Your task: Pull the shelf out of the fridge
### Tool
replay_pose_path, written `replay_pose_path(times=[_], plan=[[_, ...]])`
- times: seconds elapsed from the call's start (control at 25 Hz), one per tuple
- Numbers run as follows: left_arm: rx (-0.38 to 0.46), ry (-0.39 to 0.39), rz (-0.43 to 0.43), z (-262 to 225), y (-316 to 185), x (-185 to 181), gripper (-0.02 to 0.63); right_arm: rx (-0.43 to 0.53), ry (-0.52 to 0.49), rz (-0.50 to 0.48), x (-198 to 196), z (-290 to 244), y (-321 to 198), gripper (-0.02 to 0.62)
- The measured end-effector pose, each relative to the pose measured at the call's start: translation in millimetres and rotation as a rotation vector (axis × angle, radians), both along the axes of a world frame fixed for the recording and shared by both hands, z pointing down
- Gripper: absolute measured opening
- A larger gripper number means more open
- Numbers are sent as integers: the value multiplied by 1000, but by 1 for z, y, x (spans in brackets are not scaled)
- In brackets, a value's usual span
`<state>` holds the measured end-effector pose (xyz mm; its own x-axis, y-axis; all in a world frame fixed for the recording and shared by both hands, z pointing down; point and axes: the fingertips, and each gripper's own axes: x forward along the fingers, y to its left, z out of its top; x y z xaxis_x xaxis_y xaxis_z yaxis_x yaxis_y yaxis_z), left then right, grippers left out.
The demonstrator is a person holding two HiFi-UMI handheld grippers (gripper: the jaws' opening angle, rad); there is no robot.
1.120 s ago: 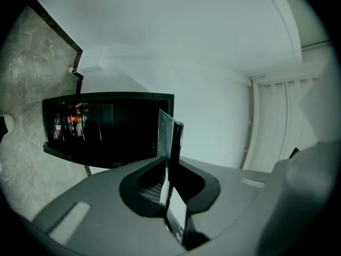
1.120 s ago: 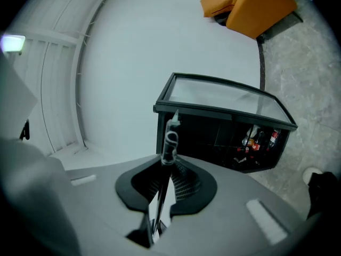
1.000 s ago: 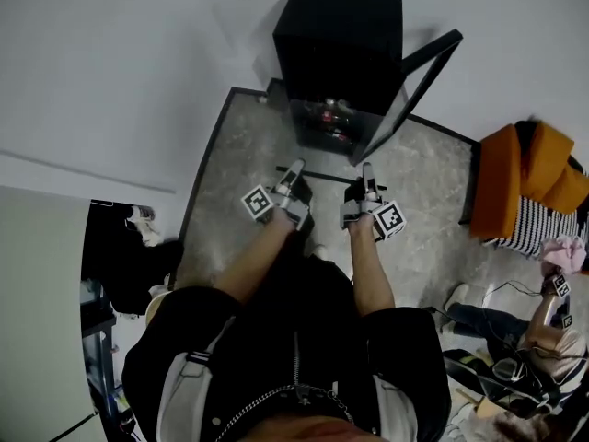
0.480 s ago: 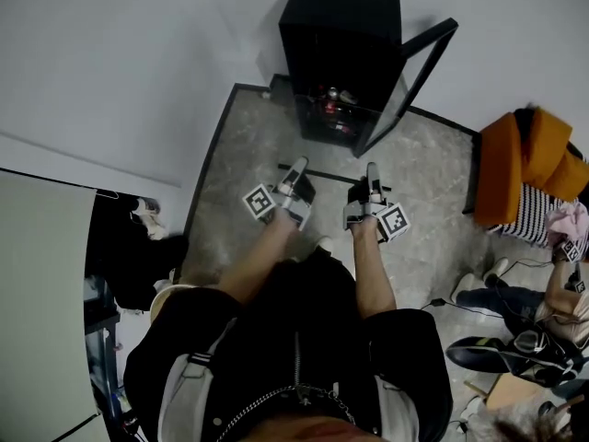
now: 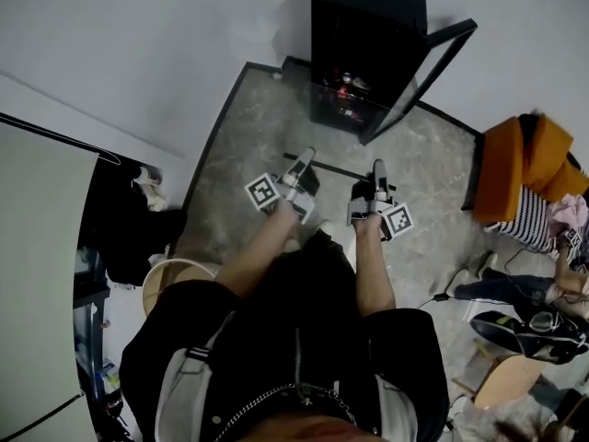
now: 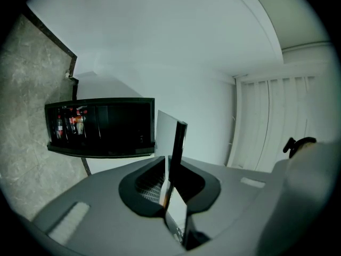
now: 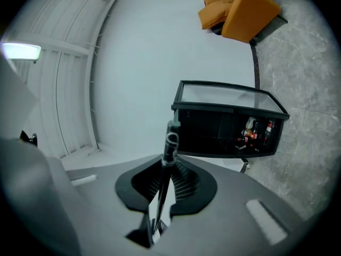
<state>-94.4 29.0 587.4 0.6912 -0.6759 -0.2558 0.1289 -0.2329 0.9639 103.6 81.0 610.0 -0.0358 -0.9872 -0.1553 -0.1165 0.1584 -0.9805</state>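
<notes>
The fridge (image 5: 368, 26) is a small black cabinet against the white wall, its glass door (image 5: 425, 74) swung open to the right and bottles (image 5: 348, 86) inside. The shelf (image 5: 337, 168), a thin glass pane with a dark rim, hangs edge-on between my two grippers, well in front of the fridge. My left gripper (image 5: 302, 166) is shut on the shelf's left end (image 6: 176, 143). My right gripper (image 5: 378, 175) is shut on its right end (image 7: 169, 143). Both gripper views show the fridge (image 6: 101, 127) (image 7: 229, 127) some way beyond the jaws.
An orange armchair (image 5: 520, 168) with striped fabric stands at the right. A seated person's legs and shoes (image 5: 515, 325) lie at the lower right beside a floor cable (image 5: 451, 288). A round stool (image 5: 175, 279) and dark clothes (image 5: 124, 238) are at the left.
Both grippers and the shelf between them have drawn back from the fridge. The fridge now sits higher and further right in the head view.
</notes>
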Motion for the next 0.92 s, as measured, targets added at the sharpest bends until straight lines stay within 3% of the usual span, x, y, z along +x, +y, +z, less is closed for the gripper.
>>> replay_pose_path(times=[0.2, 0.92], plan=[[-4, 16, 5, -3, 27, -21, 37, 5, 11, 3, -21, -5, 27, 28], [-2, 43, 19, -6, 75, -36, 35, 12, 25, 24, -37, -16, 77, 26]])
